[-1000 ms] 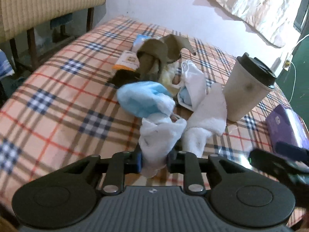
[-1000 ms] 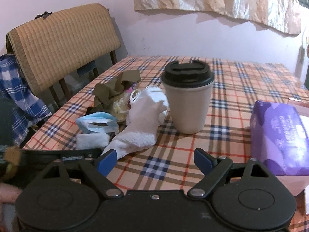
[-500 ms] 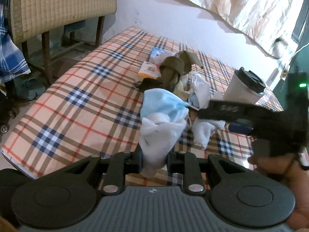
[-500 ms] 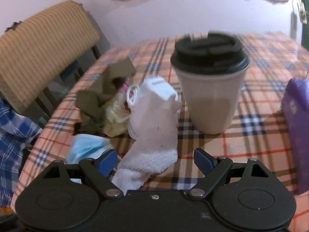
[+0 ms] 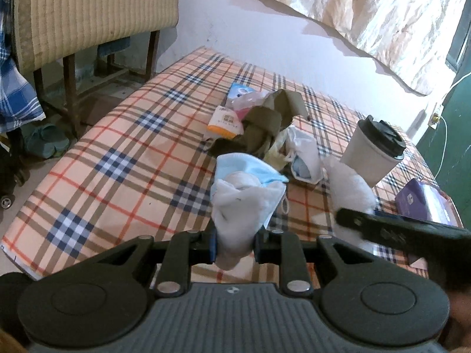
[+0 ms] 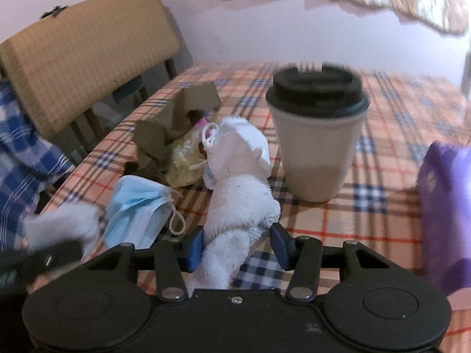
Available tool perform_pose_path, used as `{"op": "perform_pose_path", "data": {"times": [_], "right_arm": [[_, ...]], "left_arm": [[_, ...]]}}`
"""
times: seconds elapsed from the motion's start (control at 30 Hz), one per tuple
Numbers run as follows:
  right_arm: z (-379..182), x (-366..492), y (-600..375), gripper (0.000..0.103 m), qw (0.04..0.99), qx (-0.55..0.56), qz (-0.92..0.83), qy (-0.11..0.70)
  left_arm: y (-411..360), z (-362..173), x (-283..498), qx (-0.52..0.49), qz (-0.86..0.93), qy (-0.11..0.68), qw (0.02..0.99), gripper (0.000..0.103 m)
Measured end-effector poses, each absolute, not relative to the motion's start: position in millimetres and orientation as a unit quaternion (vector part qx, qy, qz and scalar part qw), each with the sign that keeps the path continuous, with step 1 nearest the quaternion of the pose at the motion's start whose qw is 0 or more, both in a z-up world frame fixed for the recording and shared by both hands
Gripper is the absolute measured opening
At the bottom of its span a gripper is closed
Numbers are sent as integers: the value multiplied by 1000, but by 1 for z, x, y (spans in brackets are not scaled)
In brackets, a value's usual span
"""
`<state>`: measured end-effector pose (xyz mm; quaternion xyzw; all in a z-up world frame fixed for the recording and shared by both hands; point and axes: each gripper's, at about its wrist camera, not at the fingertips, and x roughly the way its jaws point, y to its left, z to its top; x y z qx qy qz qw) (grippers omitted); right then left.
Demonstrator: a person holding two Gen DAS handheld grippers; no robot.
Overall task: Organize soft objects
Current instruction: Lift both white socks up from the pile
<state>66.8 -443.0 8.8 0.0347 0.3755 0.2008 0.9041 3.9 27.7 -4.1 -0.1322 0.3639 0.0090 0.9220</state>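
Observation:
In the left wrist view my left gripper [image 5: 234, 244] is shut on a white sock [image 5: 241, 211], held above the checked table [image 5: 117, 158]. A blue face mask [image 5: 244, 167] lies just behind it. A second white sock [image 6: 241, 206] lies beside the cup and runs between the fingers of my right gripper [image 6: 238, 245]. Its jaws are closing; the left pad touches the sock and the right pad still stands apart. The right gripper [image 5: 382, 229] also shows blurred at the right of the left wrist view, and the left gripper [image 6: 38, 259] with its sock [image 6: 61, 226] shows at the right wrist view's lower left.
A paper cup with a black lid [image 6: 318, 135] stands right of the sock. A purple pack [image 6: 444, 206] lies at the right edge. An olive cloth [image 6: 164, 129], a white mask [image 6: 241, 138] and small packets [image 5: 226, 120] are piled behind. A chair [image 6: 88, 50] stands beyond the table's left side.
My right gripper moved forward over the second sock and its jaws narrowed around it. My left gripper drew back and up with its sock and stayed shut.

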Motion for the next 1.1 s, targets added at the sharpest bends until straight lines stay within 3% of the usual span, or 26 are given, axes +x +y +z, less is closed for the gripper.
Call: {"op": "perform_pose_path", "data": {"times": [0.1, 0.17, 0.23, 0.33, 0.43, 0.5, 0.57, 0.6, 0.73, 0.9, 0.93, 0.97, 1.03, 1.1], "right_arm": [[23, 52, -452, 55, 909, 30, 205, 361], [33, 43, -455, 44, 914, 18, 208, 348], [42, 39, -455, 43, 916, 5, 214, 339], [45, 43, -451, 22, 919, -4, 213, 333], [28, 53, -454, 23, 908, 1, 217, 358], [12, 57, -459, 33, 898, 14, 220, 381], [1, 57, -465, 76, 894, 31, 214, 391], [-5, 58, -466, 81, 892, 33, 210, 398], [-15, 57, -469, 82, 877, 55, 237, 414], [-23, 53, -451, 84, 871, -15, 267, 413], [-26, 53, -450, 81, 868, -12, 276, 414], [-28, 53, -449, 69, 866, -4, 279, 416], [-28, 53, -448, 56, 869, -2, 275, 412], [-20, 52, -449, 53, 873, 7, 275, 403]], "left_arm": [[22, -1, 8, -129, 5, 365, 922, 24], [18, 3, 11, -125, 4, 364, 923, 24], [14, 7, 14, -121, 2, 362, 924, 24], [8, 13, 18, -116, 1, 359, 926, 24], [4, 14, 18, -112, -1, 358, 927, 24], [2, 12, 17, -108, 0, 361, 926, 24], [2, 10, 16, -110, 3, 367, 924, 24], [2, 9, 16, -112, 4, 369, 923, 24], [1, 8, 15, -108, 6, 371, 922, 24], [0, 5, 17, -109, 9, 377, 920, 24], [0, 5, 17, -110, 9, 378, 919, 24], [0, 4, 17, -110, 10, 379, 919, 24], [-1, 4, 17, -109, 11, 380, 918, 24], [0, 5, 17, -109, 13, 380, 918, 24]]}}
